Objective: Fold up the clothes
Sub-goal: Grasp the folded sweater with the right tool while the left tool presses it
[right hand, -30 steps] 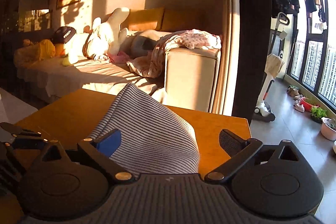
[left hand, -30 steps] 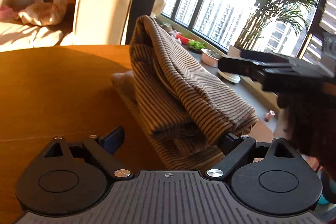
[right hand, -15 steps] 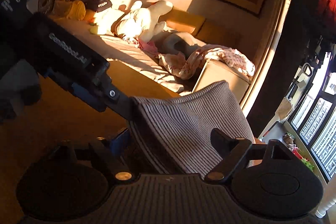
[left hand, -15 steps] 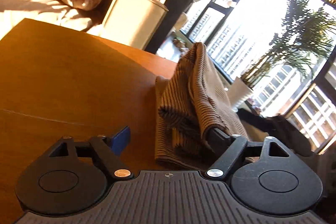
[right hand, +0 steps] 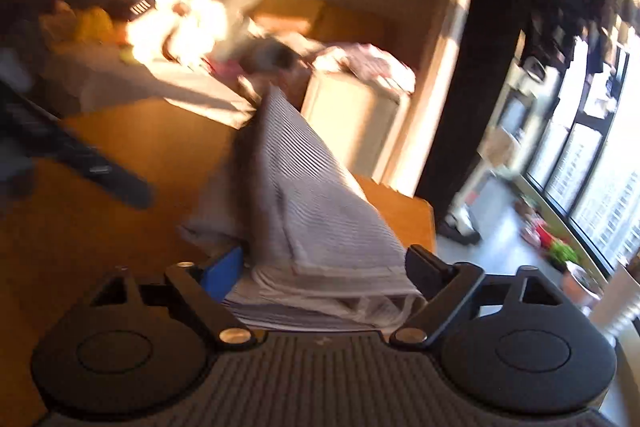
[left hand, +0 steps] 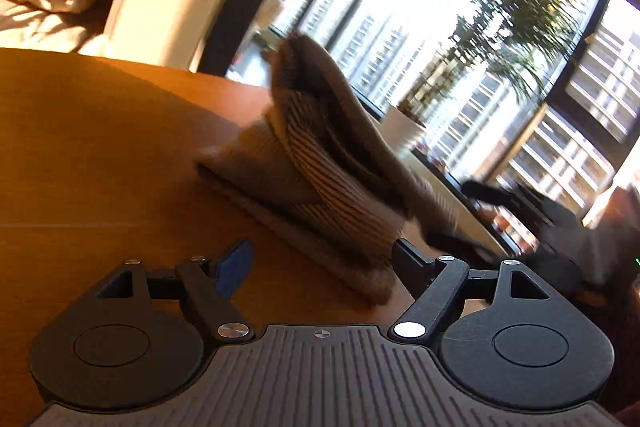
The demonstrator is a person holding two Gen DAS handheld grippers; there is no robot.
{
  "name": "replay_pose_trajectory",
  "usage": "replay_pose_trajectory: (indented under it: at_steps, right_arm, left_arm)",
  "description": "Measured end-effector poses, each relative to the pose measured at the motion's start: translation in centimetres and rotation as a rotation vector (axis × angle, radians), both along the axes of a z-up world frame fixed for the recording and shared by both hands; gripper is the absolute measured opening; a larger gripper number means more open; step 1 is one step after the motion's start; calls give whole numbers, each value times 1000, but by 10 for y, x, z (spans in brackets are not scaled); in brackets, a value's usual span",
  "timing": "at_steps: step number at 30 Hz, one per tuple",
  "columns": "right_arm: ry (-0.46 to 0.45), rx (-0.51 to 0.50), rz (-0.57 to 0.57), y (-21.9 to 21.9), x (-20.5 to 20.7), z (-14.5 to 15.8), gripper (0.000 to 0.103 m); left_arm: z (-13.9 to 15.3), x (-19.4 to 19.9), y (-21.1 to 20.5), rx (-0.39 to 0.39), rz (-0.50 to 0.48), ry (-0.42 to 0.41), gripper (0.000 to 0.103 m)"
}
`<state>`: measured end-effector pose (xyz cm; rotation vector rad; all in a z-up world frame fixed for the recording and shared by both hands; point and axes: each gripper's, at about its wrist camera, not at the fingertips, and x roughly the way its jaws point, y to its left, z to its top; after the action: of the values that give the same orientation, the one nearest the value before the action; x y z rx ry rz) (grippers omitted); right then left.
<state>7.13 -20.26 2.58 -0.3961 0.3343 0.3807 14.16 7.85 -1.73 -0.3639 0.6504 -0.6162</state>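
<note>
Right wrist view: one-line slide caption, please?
Open right gripper straddles the striped cloth, tented on the wooden table.

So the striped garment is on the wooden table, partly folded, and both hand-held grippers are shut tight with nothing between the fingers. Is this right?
Not quite. The striped garment is on the wooden table, partly folded, but both wrist views show the left hand-held gripper and the right hand-held gripper open, with cloth between their fingers.
</note>
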Motion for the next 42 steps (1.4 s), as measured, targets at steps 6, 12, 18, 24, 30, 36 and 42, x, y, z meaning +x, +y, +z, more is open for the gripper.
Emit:
replay_pose_trajectory:
  at_steps: [6, 12, 18, 24, 30, 36, 42]
  right_arm:
    - [-145, -119, 64, 64, 5, -20, 96]
    - [10, -58, 45, 52, 57, -25, 57]
    - [-127, -175, 10, 24, 66, 25, 27]
    - [-203, -608, 184, 78, 34, -45, 27]
    - [-301, -717, 166, 104, 14, -86, 27]
    - [-264, -653, 180, 99, 8, -78, 28]
    - [-52, -230, 269, 44, 14, -12, 65]
  left_arm:
    - [-2, 14, 24, -13, 151, 80, 87]
    - [-8, 8, 30, -4, 141, 88, 92]
    - [-13, 18, 27, -45, 116, 120, 93]
    - [8, 24, 9, -42, 97, 58, 91]
    - [66, 31, -11, -52, 59, -98, 81]
    - [72, 81, -69, -82, -4, -95, 66]
    - [15, 104, -76, 88, 79, 31, 51]
